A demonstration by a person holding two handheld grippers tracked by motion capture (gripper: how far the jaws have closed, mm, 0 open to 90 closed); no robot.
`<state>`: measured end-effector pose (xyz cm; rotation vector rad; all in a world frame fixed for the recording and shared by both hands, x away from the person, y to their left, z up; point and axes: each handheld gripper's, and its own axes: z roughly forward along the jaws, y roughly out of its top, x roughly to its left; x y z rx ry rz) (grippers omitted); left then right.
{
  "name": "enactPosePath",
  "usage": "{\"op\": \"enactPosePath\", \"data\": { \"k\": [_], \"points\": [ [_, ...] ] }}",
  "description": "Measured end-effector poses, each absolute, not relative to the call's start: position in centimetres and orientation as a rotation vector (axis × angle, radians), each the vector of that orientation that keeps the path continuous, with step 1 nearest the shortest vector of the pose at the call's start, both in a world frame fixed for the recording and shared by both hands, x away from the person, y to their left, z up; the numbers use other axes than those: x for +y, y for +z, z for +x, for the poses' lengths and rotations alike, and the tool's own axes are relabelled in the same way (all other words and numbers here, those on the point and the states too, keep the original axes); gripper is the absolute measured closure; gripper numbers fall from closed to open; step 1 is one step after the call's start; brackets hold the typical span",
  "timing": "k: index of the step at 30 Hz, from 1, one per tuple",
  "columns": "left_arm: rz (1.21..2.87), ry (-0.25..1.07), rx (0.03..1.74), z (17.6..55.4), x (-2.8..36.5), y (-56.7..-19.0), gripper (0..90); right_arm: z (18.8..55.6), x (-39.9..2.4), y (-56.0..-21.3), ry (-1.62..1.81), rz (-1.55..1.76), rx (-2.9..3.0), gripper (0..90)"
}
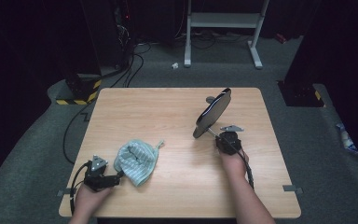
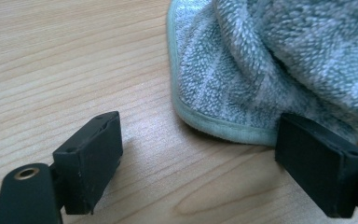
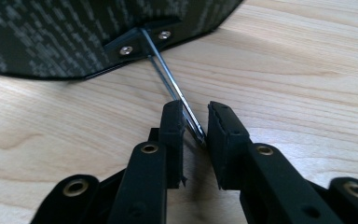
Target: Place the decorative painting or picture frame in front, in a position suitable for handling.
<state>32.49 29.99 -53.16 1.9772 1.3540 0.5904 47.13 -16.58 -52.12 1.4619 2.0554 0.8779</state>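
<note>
A green-and-white striped towel [image 1: 137,161] lies bunched on the wooden table [image 1: 168,107] at front left. My left gripper [image 1: 120,176] rests on the table just left of it, open; the towel's hemmed edge [image 2: 214,126] lies between and beyond the jaws of the left gripper [image 2: 200,140], untouched. At the right a dark oval panel [image 1: 213,113] stands tilted on its edge. A thin metal wire handle [image 3: 168,79] is screwed to its patterned back [image 3: 65,37]. My right gripper [image 3: 196,122] is shut on that wire, just below the panel [image 1: 218,138].
A small grey object [image 1: 209,99] sits on the table behind the panel. On the floor beyond stand a white frame [image 1: 223,21], a black-and-yellow striped base [image 1: 77,91] and loose cables [image 1: 130,65]. Bare wood stretches between towel and panel.
</note>
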Motion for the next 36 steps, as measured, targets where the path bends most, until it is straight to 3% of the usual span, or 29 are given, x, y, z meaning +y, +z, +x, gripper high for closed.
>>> {"op": "enactPosePath", "data": {
  "k": [16,30,34,36],
  "points": [
    [1.975,0.594,1.355,32.5,30.0,-53.2,15.4,48.7,-18.5,-52.1,0.854,1.517,1.991,71.7],
    [1.972,0.595,1.357,32.5,30.0,-53.2,15.9,48.6,-19.1,-51.4,0.852,1.496,2.0,62.2],
    [1.972,0.595,1.358,32.5,30.0,-53.2,15.9,48.6,-18.4,-51.6,0.819,1.478,2.012,69.4],
    [1.971,0.596,1.359,32.5,30.0,-53.2,16.0,49.0,-18.4,-51.8,0.808,1.486,2.016,68.0]
  ]
}}
